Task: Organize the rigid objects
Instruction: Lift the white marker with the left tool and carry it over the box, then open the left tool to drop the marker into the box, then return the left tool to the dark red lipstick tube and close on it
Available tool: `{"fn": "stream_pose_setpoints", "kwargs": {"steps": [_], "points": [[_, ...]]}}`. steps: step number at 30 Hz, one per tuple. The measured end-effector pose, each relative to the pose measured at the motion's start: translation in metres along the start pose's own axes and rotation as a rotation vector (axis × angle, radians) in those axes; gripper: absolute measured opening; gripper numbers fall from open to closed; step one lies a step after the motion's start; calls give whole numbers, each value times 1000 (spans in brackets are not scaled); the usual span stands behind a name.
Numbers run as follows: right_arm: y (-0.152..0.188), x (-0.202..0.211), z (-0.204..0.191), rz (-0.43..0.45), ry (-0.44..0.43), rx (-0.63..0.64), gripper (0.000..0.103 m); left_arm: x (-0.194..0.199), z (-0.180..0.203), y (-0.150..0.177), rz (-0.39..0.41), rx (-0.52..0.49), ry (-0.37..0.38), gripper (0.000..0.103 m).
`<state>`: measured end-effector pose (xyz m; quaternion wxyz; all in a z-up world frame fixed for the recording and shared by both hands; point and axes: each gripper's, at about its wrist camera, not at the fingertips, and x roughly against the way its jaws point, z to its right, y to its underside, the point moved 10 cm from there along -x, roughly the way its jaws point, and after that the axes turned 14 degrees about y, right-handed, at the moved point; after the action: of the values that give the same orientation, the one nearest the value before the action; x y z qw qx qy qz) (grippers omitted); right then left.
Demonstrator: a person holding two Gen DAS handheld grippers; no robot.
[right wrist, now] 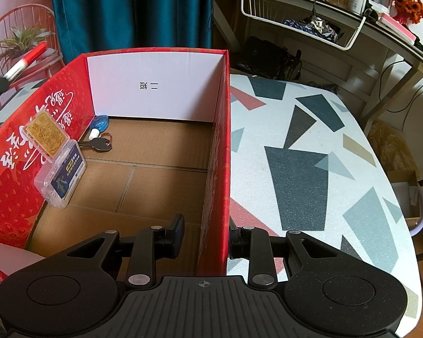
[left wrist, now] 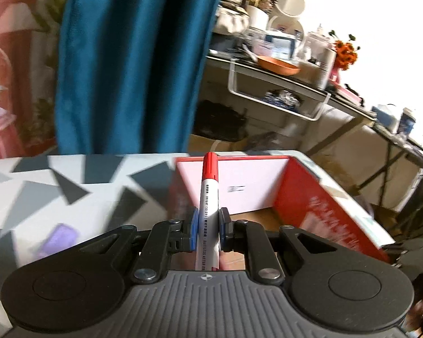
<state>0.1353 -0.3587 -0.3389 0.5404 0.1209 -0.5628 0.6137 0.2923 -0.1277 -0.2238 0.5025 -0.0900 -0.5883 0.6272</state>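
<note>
Item: red-capped marker, clamped between the left gripper pads, carried above the patterned table near the red box. Right gripper jaws clamped on the box's right wall. Step judged: transport; release over the box floor required next.

A purple object on the table is too blurred to identify; the marker's near end is hidden.

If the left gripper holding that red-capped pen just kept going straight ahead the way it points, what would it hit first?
Probably the red box. The left gripper, shut on the marker, aims at the box's white inner wall, so the marker's red cap would likely touch there first. Depth is hard to judge.
</note>
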Motion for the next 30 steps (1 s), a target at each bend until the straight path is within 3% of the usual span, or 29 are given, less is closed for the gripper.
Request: {"fn": "stream_pose_setpoints", "kwargs": {"steps": [3,10,17,19,21,23,30], "points": [[0,0,0,0,-1,-1,27,-18,16,1,-21,-50,30,16],[0,0,0,1,-3,0,28,-47,17,15,-77,-119,-7,16],[0,0,-1,0,-4,-1,28,-37,14,12,-75,-152,-5,17],[0,-1,-1,-1,-3,0,28,-30,11,8,-62,-144,-10,20],[0,-1,-1,-1,-3,0,28,-19,5,2,-40,-138,-20,36],[-1,-1,0,-1,-4,0,28,-8,-2,-3,-19,-136,-37,44],[-1,-1,0,0,-5,-2,28,19,-53,1,-20,-88,-137,46]]}}
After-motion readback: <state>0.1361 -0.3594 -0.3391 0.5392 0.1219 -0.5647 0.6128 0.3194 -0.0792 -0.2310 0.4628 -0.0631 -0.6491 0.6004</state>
